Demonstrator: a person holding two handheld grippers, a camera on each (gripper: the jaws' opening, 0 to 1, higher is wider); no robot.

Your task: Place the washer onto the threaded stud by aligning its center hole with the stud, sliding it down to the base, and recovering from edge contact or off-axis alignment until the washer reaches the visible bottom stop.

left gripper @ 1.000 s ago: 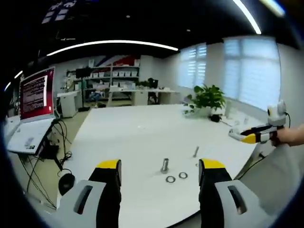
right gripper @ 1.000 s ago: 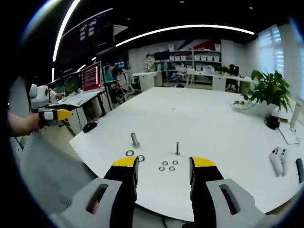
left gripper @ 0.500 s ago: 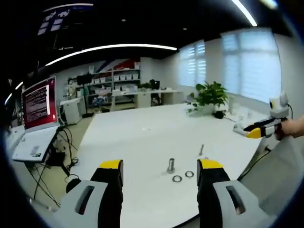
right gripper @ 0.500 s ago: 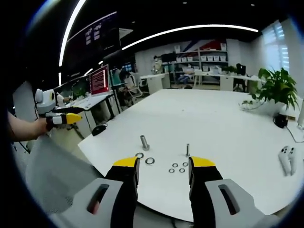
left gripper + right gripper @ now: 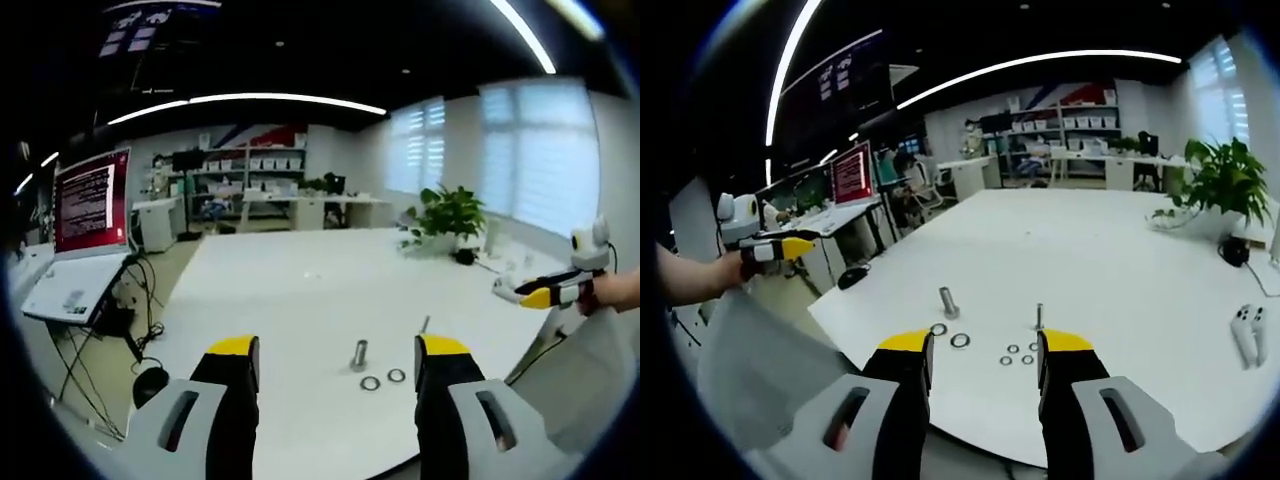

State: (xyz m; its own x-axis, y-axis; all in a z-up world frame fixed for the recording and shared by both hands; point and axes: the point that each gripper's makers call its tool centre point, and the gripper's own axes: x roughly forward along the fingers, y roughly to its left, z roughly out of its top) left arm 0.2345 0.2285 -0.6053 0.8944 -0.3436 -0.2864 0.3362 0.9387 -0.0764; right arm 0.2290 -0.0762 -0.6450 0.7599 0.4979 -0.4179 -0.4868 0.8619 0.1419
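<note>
While both views have slid a little against the half-second-old pictures, the hardware on the white table lies just as it did, so the shift reads as hand and camera motion and the task has not really begun. In the left gripper view the left gripper hangs above the near edge with its yellow-tipped jaws wide apart and nothing between them; a short thick bolt stands upright ahead, two large washers lie flat just beside its foot, and the thin stud rises a little further off. In the right gripper view the right gripper is likewise spread and empty, looking down on the same bolt, the two larger washers, the stud and a cluster of small washers near its base. No washer is picked up or threaded yet; my judgement is that the next move is a descent onto one washer, which will be awkward to pinch since it lies flat.
</note>
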